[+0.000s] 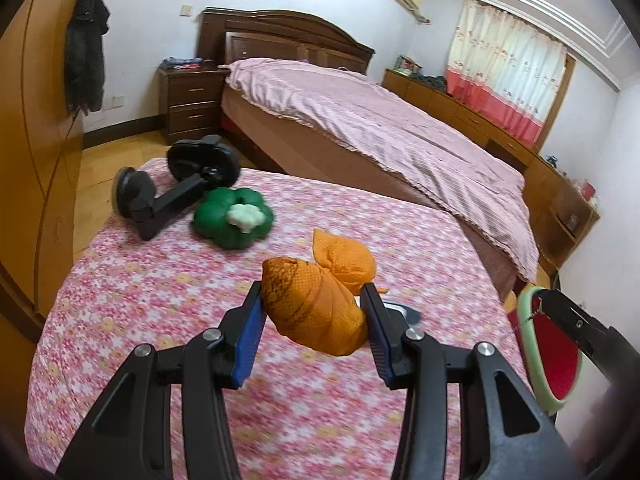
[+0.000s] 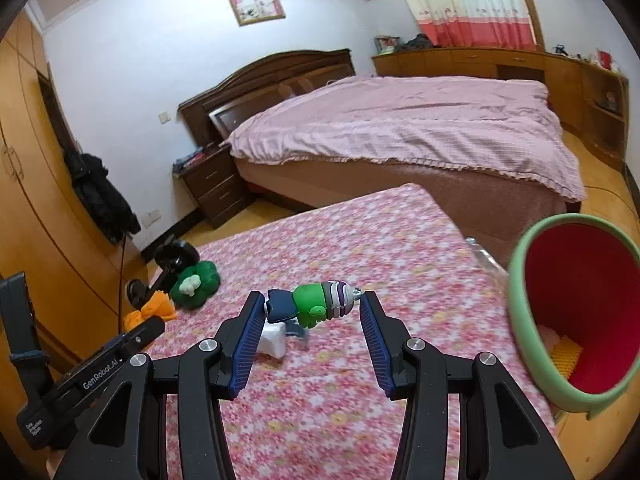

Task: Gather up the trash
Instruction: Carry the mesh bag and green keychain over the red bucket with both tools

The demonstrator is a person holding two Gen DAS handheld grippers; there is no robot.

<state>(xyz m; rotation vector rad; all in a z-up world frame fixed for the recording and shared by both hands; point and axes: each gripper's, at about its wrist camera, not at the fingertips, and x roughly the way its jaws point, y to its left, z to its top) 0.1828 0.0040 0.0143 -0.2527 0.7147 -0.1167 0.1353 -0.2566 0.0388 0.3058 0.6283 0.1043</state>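
The left gripper clamps an orange cloth bundle between its blue pads, lifted above the pink floral tablecloth. The bundle's long axis slants from upper left to lower right across the jaws. Only this view shows a second orange lobe just beyond the pads.

The right gripper holds a green and purple toy figure at its fingertips, lying crosswise, dark blue end left, metal ring right. Only here is the green-rimmed red bin open to sight, right of the jaws. A crumpled white tissue lies below the toy.
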